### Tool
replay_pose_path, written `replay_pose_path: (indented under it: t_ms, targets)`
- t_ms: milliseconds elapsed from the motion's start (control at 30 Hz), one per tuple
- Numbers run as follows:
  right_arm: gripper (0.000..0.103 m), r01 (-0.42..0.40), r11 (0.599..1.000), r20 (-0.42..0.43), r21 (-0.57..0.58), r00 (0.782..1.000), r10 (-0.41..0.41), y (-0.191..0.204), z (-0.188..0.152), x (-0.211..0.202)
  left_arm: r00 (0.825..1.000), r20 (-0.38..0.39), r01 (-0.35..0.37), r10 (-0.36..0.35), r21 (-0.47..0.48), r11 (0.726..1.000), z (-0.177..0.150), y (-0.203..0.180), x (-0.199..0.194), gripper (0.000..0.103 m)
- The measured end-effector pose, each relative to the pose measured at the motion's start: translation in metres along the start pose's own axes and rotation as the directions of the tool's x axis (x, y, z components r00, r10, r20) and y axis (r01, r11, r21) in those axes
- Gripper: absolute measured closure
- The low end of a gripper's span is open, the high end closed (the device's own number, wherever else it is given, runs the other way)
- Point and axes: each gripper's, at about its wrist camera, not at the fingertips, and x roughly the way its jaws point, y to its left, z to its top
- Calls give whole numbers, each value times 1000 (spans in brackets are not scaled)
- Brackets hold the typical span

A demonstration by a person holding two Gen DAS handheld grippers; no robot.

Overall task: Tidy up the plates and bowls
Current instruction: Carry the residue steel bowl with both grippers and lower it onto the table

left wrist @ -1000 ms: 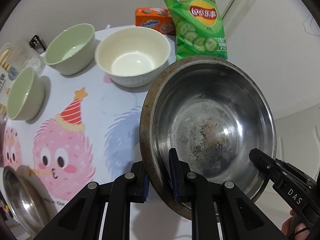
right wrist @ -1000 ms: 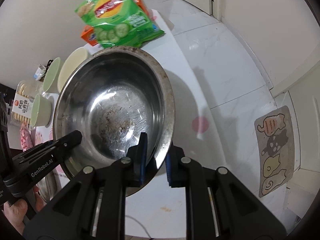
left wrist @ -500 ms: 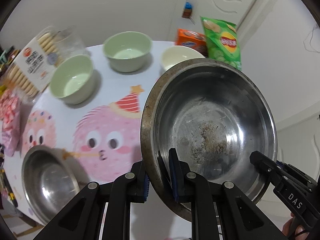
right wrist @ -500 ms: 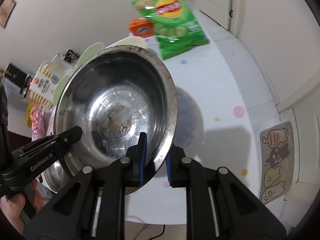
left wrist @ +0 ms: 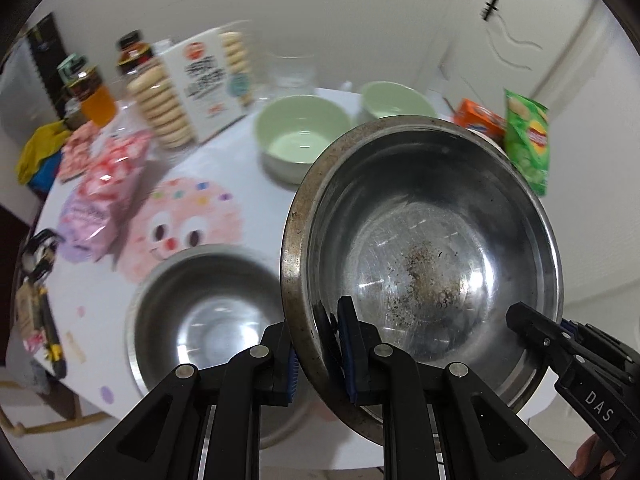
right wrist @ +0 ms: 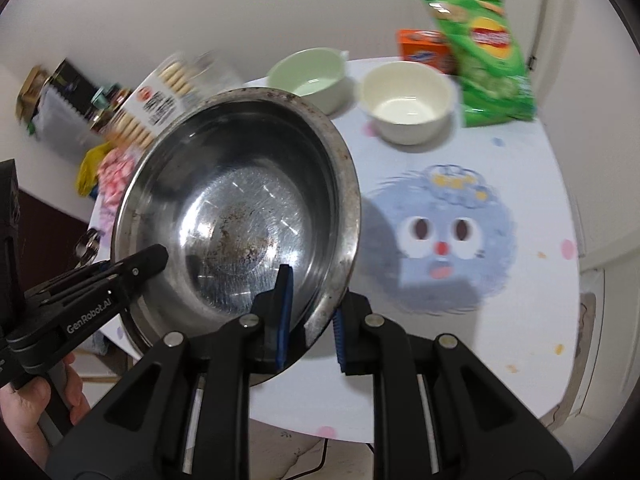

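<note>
A large steel bowl (left wrist: 424,264) with a stained bottom hangs tilted above the table, carried by both grippers. My left gripper (left wrist: 320,356) is shut on its left rim; my right gripper (right wrist: 310,314) is shut on its right rim (right wrist: 344,216). Each gripper shows in the other's view, the right gripper (left wrist: 520,320) at the far rim, the left gripper (right wrist: 156,256) likewise. Below and to the left, a second steel bowl (left wrist: 208,320) sits on the table. Two pale green bowls (left wrist: 300,136) (left wrist: 394,100) and a cream bowl (right wrist: 406,100) stand farther back.
Snacks crowd the table's left and back: biscuit pack (left wrist: 188,92), pink bags (left wrist: 100,204), drink bottles (left wrist: 94,92), orange box (right wrist: 424,50), green crisp bag (right wrist: 488,64). A blue cartoon print (right wrist: 440,236) marks the cloth at right. A hand (right wrist: 24,408) holds the left gripper.
Both grippers have carried the large steel bowl leftward across the table and a little up. The second steel bowl and the snacks at left have come into view.
</note>
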Motion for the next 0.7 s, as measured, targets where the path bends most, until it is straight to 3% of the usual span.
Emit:
replay_pose_path:
  t_ms: [367,700]
  targets:
    - [81,-60,990,-79,-127,996,50,73,-10,36,998,-12,-58,57,-114,992,-21,75,-3,86]
    - [80,-98,979,-158,-176,985,70,109,-22,66,994,-66,-100,90,-157,982,-38,118,7,86]
